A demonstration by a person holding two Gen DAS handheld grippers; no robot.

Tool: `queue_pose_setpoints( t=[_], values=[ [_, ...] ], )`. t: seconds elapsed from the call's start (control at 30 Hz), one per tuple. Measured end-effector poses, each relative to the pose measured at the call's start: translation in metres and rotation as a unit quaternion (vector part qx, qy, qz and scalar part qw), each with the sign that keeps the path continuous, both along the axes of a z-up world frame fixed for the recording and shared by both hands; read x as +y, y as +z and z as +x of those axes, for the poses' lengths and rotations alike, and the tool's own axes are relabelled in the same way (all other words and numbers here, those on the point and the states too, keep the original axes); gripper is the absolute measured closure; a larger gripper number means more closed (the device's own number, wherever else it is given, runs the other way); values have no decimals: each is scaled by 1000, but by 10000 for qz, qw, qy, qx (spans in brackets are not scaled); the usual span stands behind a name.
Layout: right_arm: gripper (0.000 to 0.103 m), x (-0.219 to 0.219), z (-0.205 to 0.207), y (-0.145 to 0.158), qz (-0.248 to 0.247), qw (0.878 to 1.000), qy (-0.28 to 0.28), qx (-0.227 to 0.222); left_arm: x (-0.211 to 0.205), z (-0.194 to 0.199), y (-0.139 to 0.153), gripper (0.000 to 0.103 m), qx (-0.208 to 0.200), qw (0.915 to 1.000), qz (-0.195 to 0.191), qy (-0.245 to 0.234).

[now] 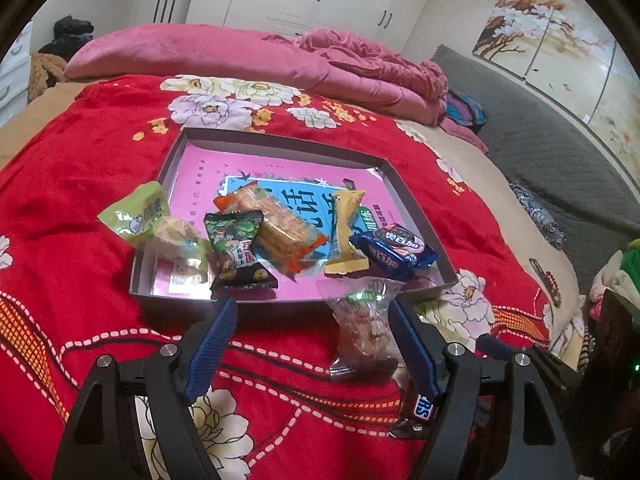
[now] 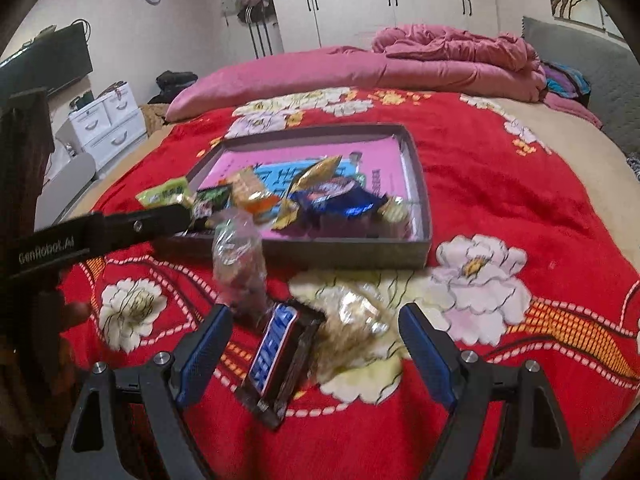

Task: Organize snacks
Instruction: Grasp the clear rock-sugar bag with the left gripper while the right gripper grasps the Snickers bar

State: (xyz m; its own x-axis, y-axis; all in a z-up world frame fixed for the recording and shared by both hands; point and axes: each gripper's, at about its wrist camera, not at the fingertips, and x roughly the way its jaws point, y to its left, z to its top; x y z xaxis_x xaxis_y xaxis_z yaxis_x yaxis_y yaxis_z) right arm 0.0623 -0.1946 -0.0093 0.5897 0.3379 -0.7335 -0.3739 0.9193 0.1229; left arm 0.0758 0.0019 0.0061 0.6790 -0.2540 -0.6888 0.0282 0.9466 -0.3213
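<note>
We are putting snacks into the gray box [image 1: 424, 208]. Both our left gripper [image 1: 312, 312] and right gripper [image 2: 316, 320] are spread wide, holding nothing. The Snickers bar [image 2: 276, 344] lies on the red blanket [image 2: 500, 184] between the right fingers, so we think we squeeze it next.

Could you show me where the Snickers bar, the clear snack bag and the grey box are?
Brown Snickers bar [image 2: 276, 354]: right wrist view, on its blue lettering.
Clear plastic snack bag [image 1: 366, 330]: left wrist view, mid-bag.
Shallow grey cardboard box [image 2: 344, 254]: right wrist view, near wall.
</note>
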Motion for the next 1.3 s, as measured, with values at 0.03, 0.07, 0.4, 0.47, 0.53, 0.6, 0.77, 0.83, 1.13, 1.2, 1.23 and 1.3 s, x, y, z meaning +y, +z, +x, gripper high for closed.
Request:
queue_pose_setpoints(
  t=[0.03, 0.07, 0.4, 0.47, 0.53, 0.6, 0.77, 0.83, 1.13, 1.2, 1.23, 1.3],
  values=[
    [18, 2, -2, -1, -15, 10000, 62, 11, -1, 0, -1, 24, 22, 10000, 10, -21],
    [20, 4, -3, -2, -40, 9999, 124, 18, -3, 0, -1, 24, 38, 10000, 15, -37],
    [35, 19, -7, -14, -293, 9987, 397, 101, -15, 5, -12, 24, 269, 9994, 83, -201],
    [40, 20, -7, -15, -299, 9986, 430, 74, -16, 8, -15, 24, 340, 9992, 36, -225],
    [43, 21, -7, -15, -296, 9985, 467, 51, -17, 10, -18, 24, 397, 9989, -7, -235],
    [44, 23, -8, -14, -276, 9981, 550, 40, -18, 12, -21, 24, 469, 9986, -44, -251],
    [46, 28, -8, -15, -305, 9974, 660, 23, -19, 16, -29, 24, 651, 9974, -164, -258],
    [46, 28, -7, -15, -307, 9972, 675, 14, -20, 18, -33, 24, 726, 9969, -189, -251],
    [66, 41, -4, -29, -536, 9941, 899, 278, -19, 25, -47, 25, 966, 9943, -397, -225],
    [69, 40, -2, -33, -521, 9940, 893, 369, -19, 26, -50, 25, 1030, 9934, -453, -218],
    [70, 40, -1, -34, -499, 9939, 892, 414, -19, 26, -51, 27, 1044, 9932, -478, -216],
    [71, 39, 0, -35, -447, 9941, 881, 446, -18, 26, -51, 31, 1028, 9929, -541, -241]
  ],
)
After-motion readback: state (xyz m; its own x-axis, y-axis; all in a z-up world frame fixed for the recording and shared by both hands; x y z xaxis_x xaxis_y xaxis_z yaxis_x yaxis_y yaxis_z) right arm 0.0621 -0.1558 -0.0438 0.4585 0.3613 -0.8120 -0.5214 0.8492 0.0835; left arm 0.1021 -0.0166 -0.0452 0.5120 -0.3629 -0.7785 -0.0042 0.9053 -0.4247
